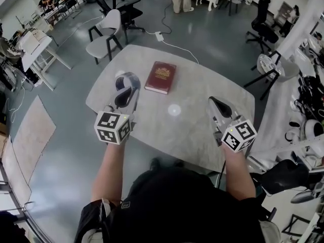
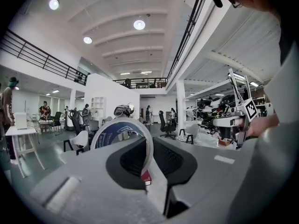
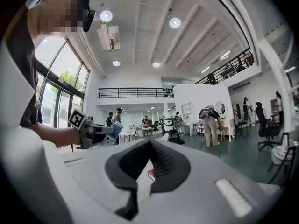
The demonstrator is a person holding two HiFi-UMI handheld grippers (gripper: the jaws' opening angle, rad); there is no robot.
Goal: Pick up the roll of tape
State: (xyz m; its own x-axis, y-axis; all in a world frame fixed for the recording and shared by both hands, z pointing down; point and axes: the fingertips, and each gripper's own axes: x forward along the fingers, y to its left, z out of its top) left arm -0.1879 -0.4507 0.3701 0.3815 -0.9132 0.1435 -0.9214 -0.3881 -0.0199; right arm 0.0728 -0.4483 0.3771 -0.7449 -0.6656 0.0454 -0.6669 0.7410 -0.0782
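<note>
The roll of tape (image 1: 127, 83), white with a blue printed inner face, stands on edge between the jaws of my left gripper (image 1: 124, 92), held above the left part of the grey table (image 1: 202, 85). In the left gripper view the tape roll (image 2: 111, 135) rises from the left gripper (image 2: 148, 164), whose pads are shut on its band. My right gripper (image 1: 214, 104) hovers over the table's right side. Its jaws meet at the tips in the right gripper view, the right gripper (image 3: 150, 146) holding nothing. From that view the left gripper (image 3: 96, 132) and tape roll (image 3: 113, 130) show at the left.
A dark red book (image 1: 161, 77) lies flat at the table's far middle, also visible as the book (image 3: 152, 174) past the right jaws. A grey chair (image 1: 104, 36) stands beyond the far left edge. A cable and power strip (image 1: 158, 36) lie on the floor.
</note>
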